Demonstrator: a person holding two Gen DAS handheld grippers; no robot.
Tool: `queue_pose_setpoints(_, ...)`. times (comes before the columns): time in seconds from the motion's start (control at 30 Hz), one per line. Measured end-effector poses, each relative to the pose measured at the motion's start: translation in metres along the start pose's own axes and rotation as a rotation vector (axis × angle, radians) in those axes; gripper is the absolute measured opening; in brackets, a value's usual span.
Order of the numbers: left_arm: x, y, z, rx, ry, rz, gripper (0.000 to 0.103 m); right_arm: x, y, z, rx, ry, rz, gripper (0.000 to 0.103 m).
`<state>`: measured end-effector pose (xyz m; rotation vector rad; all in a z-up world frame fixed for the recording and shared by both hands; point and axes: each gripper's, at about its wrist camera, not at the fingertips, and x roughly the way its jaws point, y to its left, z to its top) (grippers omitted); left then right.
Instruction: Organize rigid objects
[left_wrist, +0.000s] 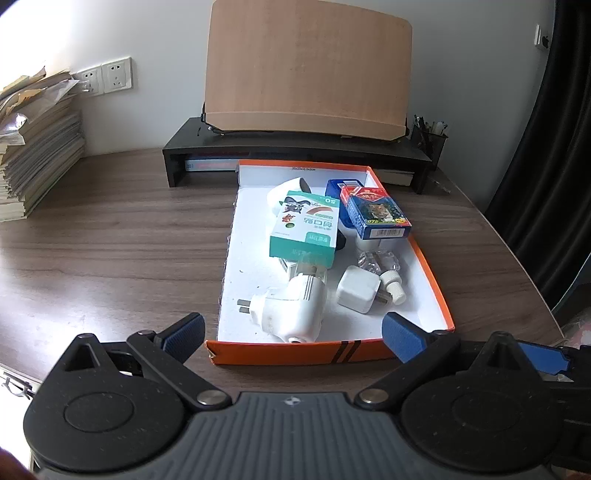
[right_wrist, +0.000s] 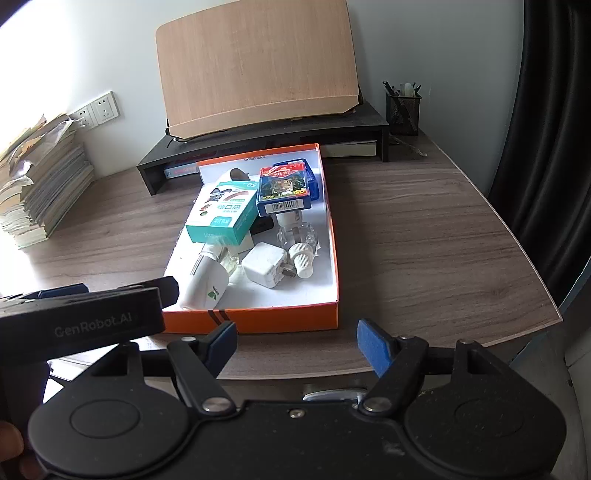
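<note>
Orange box (left_wrist: 295, 352) w/ items just ahead of both tilted-down grippers, left gripper (left_wrist: 293, 338) & right gripper (right_wrist: 295, 345) jaws apart, empty

Paper stack (left_wrist: 33, 147), wall sockets (left_wrist: 107, 79), black riser (left_wrist: 295, 147) — wooden board (left_wrist: 306, 70), pen holder (right_wrist: 402, 109)

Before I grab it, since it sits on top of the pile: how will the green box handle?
The green box looks like thin cardboard, so probably light and crushable. It rests tilted on the white plug-in, so lifting it may shift that. Flat sides should grip well.
</note>
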<state>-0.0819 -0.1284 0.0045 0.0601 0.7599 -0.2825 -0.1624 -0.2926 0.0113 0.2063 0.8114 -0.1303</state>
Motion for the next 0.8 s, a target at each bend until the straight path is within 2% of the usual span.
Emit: queue_pose_setpoints(0.8, 0.002, 0.007, 0.001, -0.006, 0.008, -0.030, 0.103, 0.003, 0.012, 0.000, -0.013, 0.001, -0.001, 0.087)
